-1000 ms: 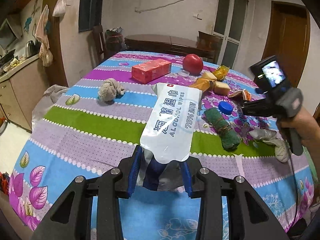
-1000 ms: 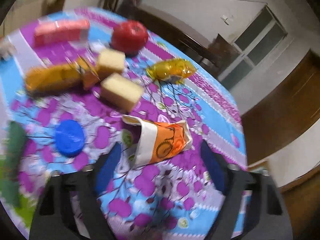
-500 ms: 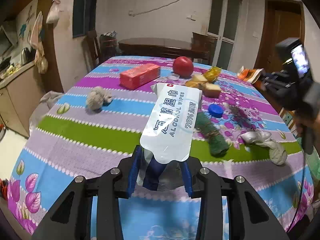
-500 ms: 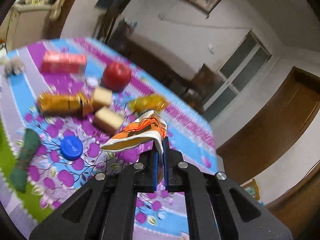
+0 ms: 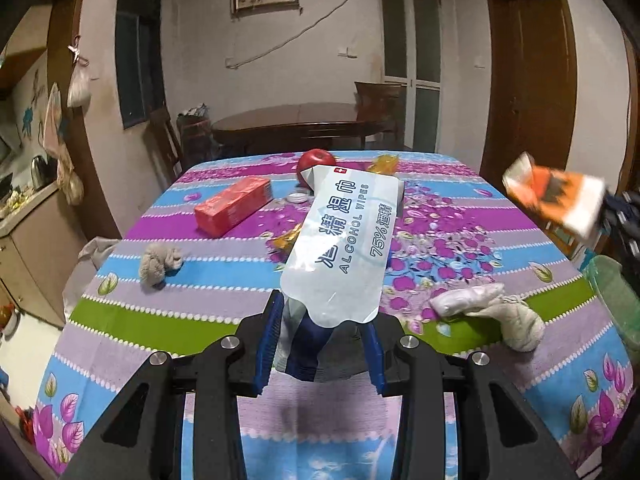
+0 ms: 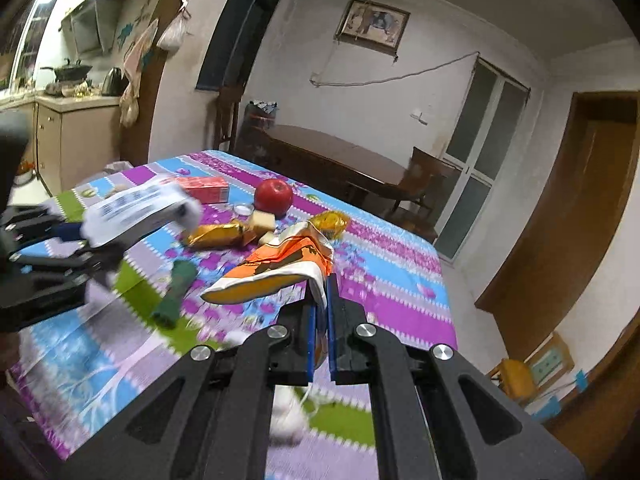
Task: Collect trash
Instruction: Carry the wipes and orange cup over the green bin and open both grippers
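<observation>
My left gripper (image 5: 320,340) is shut on a white alcohol wipes packet (image 5: 344,240) and holds it above the striped floral tablecloth (image 5: 160,320). The packet also shows in the right wrist view (image 6: 136,210). My right gripper (image 6: 320,312) is shut on an orange and white snack wrapper (image 6: 280,268) and holds it in the air off the table's right side. The wrapper shows in the left wrist view (image 5: 556,196) at the far right. A green bin rim (image 5: 612,300) is below it.
On the table lie a red box (image 5: 232,210), a red apple (image 6: 274,196), a grey cloth ball (image 5: 158,266), a white crumpled rag (image 5: 492,312), a green roll (image 6: 176,292), a gold wrapper (image 6: 216,234) and cake pieces (image 6: 262,222). A dark round table (image 5: 296,120) stands behind.
My right gripper closed on the orange wrapper, lifted it off the table and carried it right, past the table edge. My left gripper kept its hold on the wipes packet and drew back.
</observation>
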Motion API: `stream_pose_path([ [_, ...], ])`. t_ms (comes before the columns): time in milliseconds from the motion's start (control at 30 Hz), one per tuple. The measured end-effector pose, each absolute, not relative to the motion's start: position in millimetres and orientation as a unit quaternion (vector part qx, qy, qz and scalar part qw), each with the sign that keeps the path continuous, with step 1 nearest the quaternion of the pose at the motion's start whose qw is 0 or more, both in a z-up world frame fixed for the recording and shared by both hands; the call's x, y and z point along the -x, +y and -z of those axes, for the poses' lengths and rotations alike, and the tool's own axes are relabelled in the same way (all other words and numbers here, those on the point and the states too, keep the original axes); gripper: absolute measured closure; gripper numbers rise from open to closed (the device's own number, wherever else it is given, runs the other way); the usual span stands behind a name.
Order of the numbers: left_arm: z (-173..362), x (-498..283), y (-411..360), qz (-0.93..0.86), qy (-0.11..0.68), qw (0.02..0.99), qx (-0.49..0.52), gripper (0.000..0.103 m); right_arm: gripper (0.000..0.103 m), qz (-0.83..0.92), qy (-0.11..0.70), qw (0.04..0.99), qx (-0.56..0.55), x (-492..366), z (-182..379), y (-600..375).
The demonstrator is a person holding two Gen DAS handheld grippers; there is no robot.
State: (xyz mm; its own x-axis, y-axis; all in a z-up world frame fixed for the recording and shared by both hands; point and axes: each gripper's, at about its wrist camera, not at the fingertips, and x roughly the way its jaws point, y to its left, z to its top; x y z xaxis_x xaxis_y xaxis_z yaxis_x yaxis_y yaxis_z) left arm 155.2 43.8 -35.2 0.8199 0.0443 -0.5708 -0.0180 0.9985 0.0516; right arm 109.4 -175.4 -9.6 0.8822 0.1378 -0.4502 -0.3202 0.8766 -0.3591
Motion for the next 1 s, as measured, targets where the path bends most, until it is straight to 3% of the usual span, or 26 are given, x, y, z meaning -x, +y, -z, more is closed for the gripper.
stream_pose_path([
  [400, 39.6, -148.9, 2.5, -0.003, 0.304, 0.951, -0.057, 0.064, 0.100, -0.100, 0.222, 0.956, 0.164, -72.9, 46.1, -191.8],
  [1000, 0.2, -176.6, -131.2, 0.099, 0.265, 0.952, -0.118, 0.064, 0.100, 0.025, 0.192, 0.976, 0.104, -76.6, -2.3, -307.1],
])
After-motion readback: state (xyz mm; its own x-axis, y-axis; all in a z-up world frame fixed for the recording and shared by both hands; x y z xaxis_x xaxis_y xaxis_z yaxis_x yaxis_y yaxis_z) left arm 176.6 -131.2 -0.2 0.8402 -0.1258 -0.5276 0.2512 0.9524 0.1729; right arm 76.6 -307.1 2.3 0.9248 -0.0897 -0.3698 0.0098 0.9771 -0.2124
